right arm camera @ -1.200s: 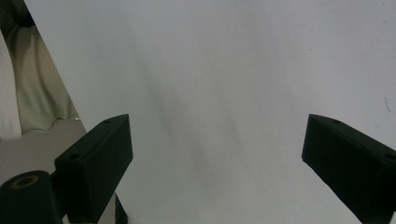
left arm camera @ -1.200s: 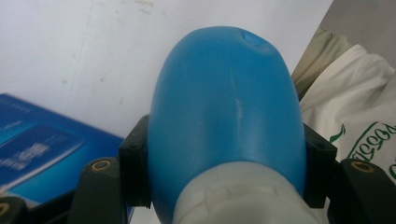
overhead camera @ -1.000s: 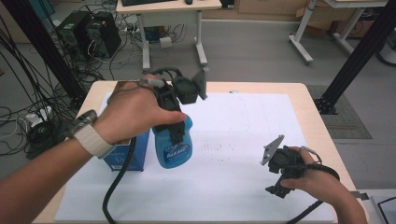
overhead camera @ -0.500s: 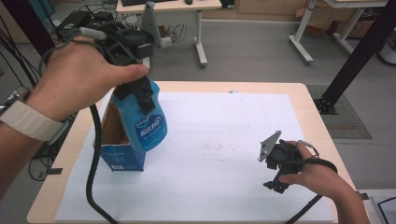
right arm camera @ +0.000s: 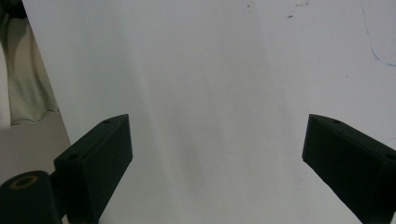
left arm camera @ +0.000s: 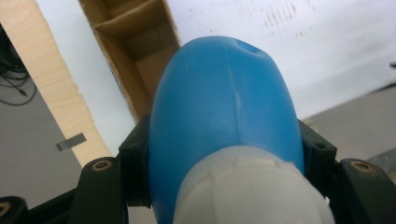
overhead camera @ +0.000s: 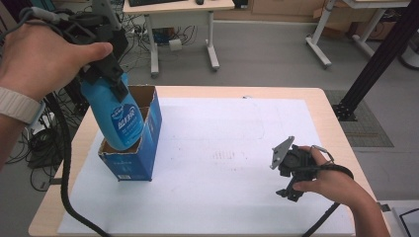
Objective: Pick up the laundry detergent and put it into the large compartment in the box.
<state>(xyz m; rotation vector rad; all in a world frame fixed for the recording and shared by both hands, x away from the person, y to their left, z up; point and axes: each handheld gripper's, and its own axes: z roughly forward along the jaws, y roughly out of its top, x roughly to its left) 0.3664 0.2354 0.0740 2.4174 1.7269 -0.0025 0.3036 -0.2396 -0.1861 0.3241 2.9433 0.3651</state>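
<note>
High view: left gripper point(overhead camera: 106, 64) clamping a blue bottle point(overhead camera: 116, 116), tilted, its base dipping into the open blue carton point(overhead camera: 148, 143) on white paper point(overhead camera: 237, 148); right gripper point(overhead camera: 289, 170) resting apart, jaws gaping, holding nothing.

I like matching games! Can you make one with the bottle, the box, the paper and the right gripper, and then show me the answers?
Things:
1. bottle
2. box
3. paper
4. right gripper

States:
A. open jaws, holding nothing
B. white, spread flat on the table
C. clamped in the left gripper, bottom end in the box's mouth
D. blue outside, brown inside, top open

Pairs: 1-C, 2-D, 3-B, 4-A
</note>
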